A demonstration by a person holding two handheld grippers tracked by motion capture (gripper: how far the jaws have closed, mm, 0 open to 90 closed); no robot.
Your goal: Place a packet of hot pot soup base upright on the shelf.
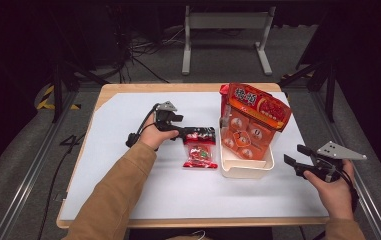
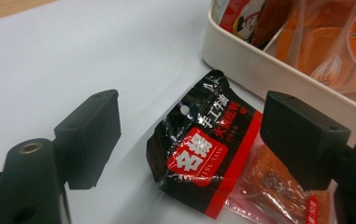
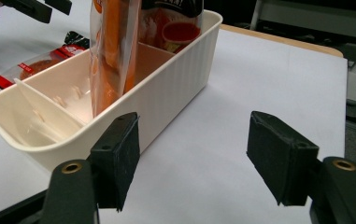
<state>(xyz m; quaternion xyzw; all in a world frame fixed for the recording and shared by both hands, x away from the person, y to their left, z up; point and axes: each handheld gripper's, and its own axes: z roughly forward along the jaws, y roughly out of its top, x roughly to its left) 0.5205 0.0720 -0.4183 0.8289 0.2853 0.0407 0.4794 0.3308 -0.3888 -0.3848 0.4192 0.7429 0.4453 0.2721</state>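
L gripper [image 1: 194, 134]: frame centre, jaws spread, pads either side of sachet top, no contact.
Sachet [image 2: 203, 151]: flat on white sheet [image 1: 128, 150], just left of bin.
Bin [image 1: 245, 167]: cream, holds orange snack bags [image 1: 253, 115].
R gripper [image 1: 292, 156]: lower right, jaws spread, nothing between.

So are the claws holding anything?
No. The left claw stands open around the black top of the sauce packet, not pressing it. The right claw is open too.
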